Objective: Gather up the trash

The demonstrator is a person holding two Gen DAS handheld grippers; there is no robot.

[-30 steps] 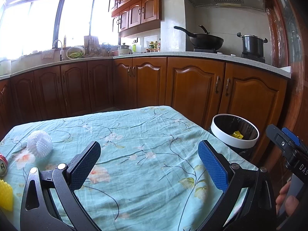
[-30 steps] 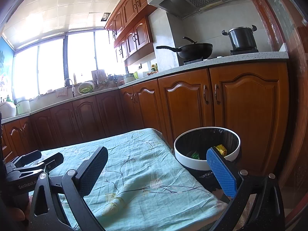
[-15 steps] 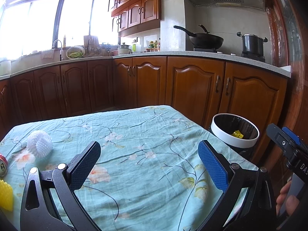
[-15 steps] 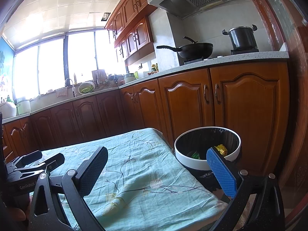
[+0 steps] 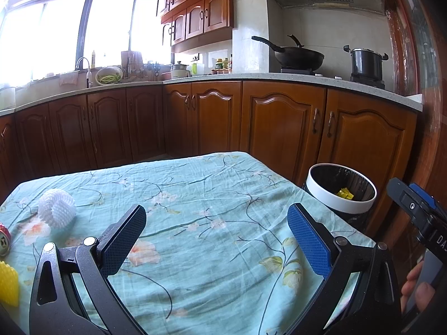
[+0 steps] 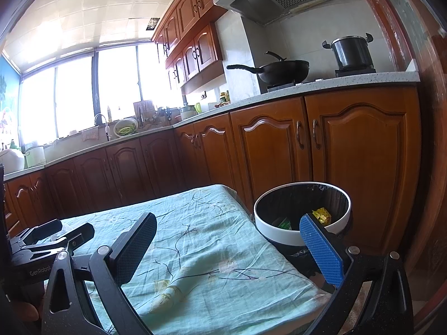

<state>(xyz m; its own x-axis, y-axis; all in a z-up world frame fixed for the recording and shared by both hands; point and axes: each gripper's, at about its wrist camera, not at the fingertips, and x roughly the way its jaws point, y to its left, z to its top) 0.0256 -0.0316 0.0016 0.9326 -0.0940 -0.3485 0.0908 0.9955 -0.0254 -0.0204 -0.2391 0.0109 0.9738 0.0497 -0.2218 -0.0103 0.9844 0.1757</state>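
both tongs gape, empty — left gripper (image 5: 216, 233) should take the white foam net (image 5: 57, 211) near the table's left edge, pinching lightly.

White foam mesh sleeve (image 5: 57, 211) lies on tablecloth, far left. Red drink can (image 5: 4, 238) and yellow foam net (image 5: 8, 283) cut off at left edge. White-rimmed black-lined round bin (image 5: 341, 206) beside table's right corner, upright; yellow wrapper (image 6: 321, 214) and green scrap (image 6: 284, 224) inside.

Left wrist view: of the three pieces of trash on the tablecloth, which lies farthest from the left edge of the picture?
The white foam net; the red can and yellow net are cut by that edge.
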